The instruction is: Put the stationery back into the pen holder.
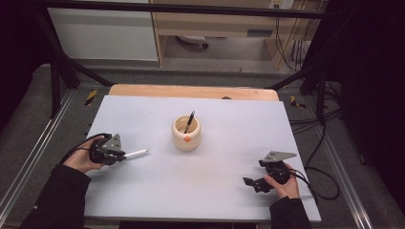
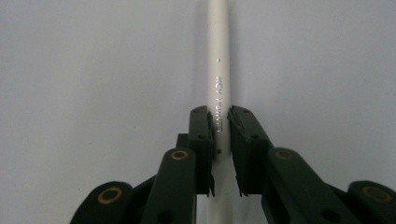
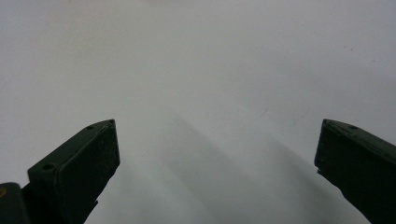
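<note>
A pale wooden cup (image 1: 186,135) with an orange dot on its front stands at the middle of the white table mat (image 1: 157,186), and a black pen (image 1: 190,121) leans inside it. My left gripper (image 1: 123,155) is at the mat's left side, shut on a white pen (image 1: 136,153) that points right toward the cup. In the left gripper view the white pen (image 2: 218,70) runs straight up between the jaws of the left gripper (image 2: 222,125), low over the mat. My right gripper (image 1: 253,182) rests near the front right, open; in the right gripper view it (image 3: 217,140) holds nothing.
A wooden board edge (image 1: 191,91) shows behind the mat. Black frame bars (image 1: 62,62) stand at both back corners. Cables (image 1: 317,157) trail off the right side, and metal rails (image 1: 28,157) flank the table.
</note>
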Motion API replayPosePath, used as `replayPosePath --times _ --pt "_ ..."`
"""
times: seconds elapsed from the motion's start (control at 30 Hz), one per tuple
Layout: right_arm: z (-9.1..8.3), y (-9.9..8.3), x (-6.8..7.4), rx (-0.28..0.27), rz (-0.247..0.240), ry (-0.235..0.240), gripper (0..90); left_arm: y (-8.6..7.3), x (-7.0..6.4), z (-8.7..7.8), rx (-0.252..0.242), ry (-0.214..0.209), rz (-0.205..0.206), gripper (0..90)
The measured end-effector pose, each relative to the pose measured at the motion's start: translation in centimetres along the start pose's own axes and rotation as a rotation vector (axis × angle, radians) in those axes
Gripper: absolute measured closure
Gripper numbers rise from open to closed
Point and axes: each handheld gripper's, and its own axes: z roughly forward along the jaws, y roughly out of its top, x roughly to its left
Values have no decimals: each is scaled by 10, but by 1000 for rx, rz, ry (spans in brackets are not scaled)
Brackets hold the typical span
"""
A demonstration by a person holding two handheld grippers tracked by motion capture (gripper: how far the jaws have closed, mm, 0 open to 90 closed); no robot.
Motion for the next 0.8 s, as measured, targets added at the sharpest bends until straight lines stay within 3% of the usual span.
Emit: replayPosePath --times 0.43,0.63,0.8 --pt "2 6 8 11 -37 10 7 13 -18 -7 -98 -55 -50 786" --pt "3 9 12 12 -53 13 7 27 -29 -4 -122 -69 -57 786" --pt "6 14 19 17 -90 -5 8 48 -42 0 -148 -111 -51 787"
